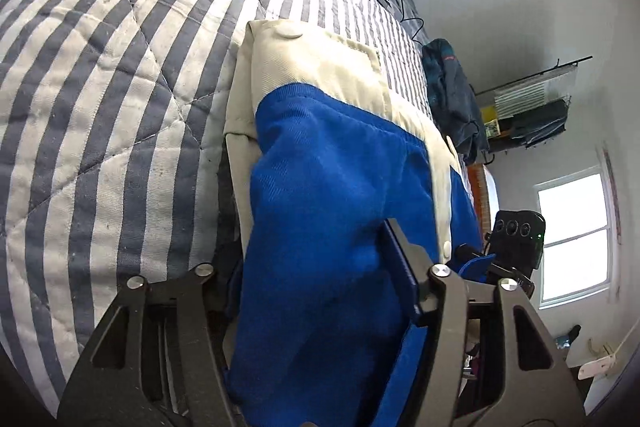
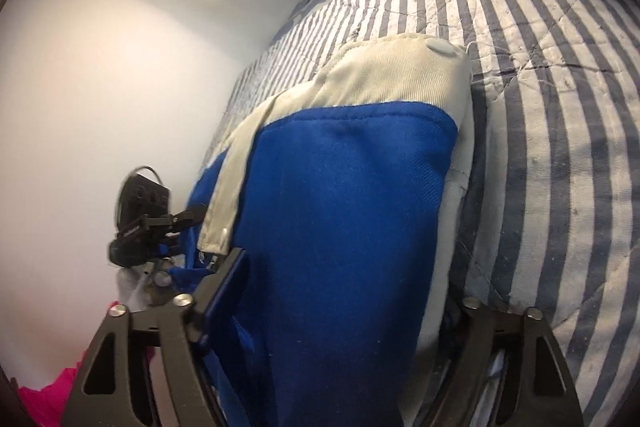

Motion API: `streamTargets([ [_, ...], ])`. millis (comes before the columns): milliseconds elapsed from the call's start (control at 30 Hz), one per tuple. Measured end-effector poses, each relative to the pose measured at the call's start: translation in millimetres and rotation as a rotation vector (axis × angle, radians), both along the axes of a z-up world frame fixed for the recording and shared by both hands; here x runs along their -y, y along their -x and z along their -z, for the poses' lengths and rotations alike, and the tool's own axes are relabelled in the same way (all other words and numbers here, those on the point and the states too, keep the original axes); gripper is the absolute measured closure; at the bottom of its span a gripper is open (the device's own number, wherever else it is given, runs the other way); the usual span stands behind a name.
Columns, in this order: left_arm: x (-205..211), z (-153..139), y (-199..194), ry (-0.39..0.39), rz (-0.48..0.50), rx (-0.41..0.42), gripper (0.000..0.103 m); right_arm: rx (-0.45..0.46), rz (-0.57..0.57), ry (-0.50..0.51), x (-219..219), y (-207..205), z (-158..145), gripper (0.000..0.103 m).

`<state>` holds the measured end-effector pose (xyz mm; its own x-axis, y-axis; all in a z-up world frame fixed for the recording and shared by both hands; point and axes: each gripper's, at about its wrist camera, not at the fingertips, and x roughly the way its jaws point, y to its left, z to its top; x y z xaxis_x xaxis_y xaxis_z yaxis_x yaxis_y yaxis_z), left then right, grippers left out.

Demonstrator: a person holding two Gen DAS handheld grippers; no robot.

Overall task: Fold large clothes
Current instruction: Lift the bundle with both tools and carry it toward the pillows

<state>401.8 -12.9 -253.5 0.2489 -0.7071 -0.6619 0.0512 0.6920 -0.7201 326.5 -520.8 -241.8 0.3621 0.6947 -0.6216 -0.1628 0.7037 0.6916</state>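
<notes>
Left wrist view: a blue-and-cream jacket hangs bunched between the fingers of the left gripper, its far end resting on the striped quilt of the bed. The right finger lies against the blue cloth; the left one is hidden behind it, so whether the pads truly pinch cannot be told. In the right wrist view the right gripper straddles the same garment in like fashion, one finger at the fabric's left edge, the other buried behind it; its hold is equally uncertain. Each camera catches the other tool just beside the cloth.

The step appears to be a fold in progress: both tools at the near edge of the jacket, carrying it over the cream collar end. Next, by my reckoning, the edge must be laid square on the far part, then both tools spread and drawn clear without dragging the cloth.
</notes>
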Motion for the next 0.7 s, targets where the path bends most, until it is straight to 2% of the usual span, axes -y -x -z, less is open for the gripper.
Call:
streamTargets([
  [167, 17, -13, 0, -0.059, -0.007, 0.037, 0.054, 0.002, 0.029, 0.035, -3, 2, -8, 0.046],
  [233, 22, -16, 2, -0.08, -0.003, 0.054, 0.058, 0.013, 0.025, 0.066, -6, 4, -15, 0.057],
  [300, 32, -26, 0, -0.105, 0.004, 0.08, 0.062, 0.022, 0.022, 0.104, -11, 6, -22, 0.061],
  [500, 60, -54, 11, -0.147, 0.026, 0.148, 0.066, 0.076, 0.032, 0.246, -42, 14, -52, 0.068],
  [700, 82, -78, 25, -0.138, 0.052, 0.186, 0.07, 0.146, 0.01, 0.351, -73, 32, -84, 0.071],
])
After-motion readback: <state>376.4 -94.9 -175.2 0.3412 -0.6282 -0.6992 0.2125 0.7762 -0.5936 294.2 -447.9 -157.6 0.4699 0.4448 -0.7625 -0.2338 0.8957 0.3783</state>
